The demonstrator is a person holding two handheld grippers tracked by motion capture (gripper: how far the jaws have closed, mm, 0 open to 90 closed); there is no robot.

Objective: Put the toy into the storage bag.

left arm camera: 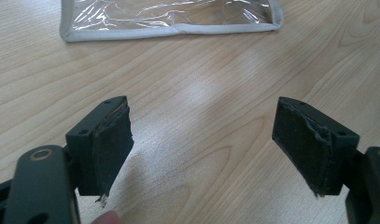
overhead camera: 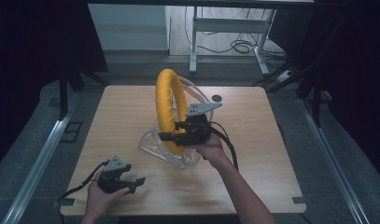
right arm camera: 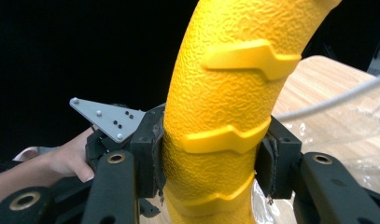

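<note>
A thick yellow ring (overhead camera: 169, 105) with a rough skin and raised ribs stands upright in the middle of the wooden table, its lower part inside a clear plastic bag (overhead camera: 152, 143). My right gripper (overhead camera: 172, 134) is shut on the ring's lower arc; in the right gripper view both pads press the yellow ring (right arm camera: 225, 126) from either side. My left gripper (overhead camera: 134, 184) rests low at the table's near left, held by a hand, jaws wide apart with nothing between them. In the left gripper view the bag's grey-trimmed edge (left arm camera: 169, 29) lies farther off on the table.
The wooden table (overhead camera: 253, 140) has bare surface on its left, right and near sides. A small dark round mark (overhead camera: 217, 98) sits near the far edge. Desk legs and cables (overhead camera: 239, 46) stand on the floor beyond. Metal rails run along both sides.
</note>
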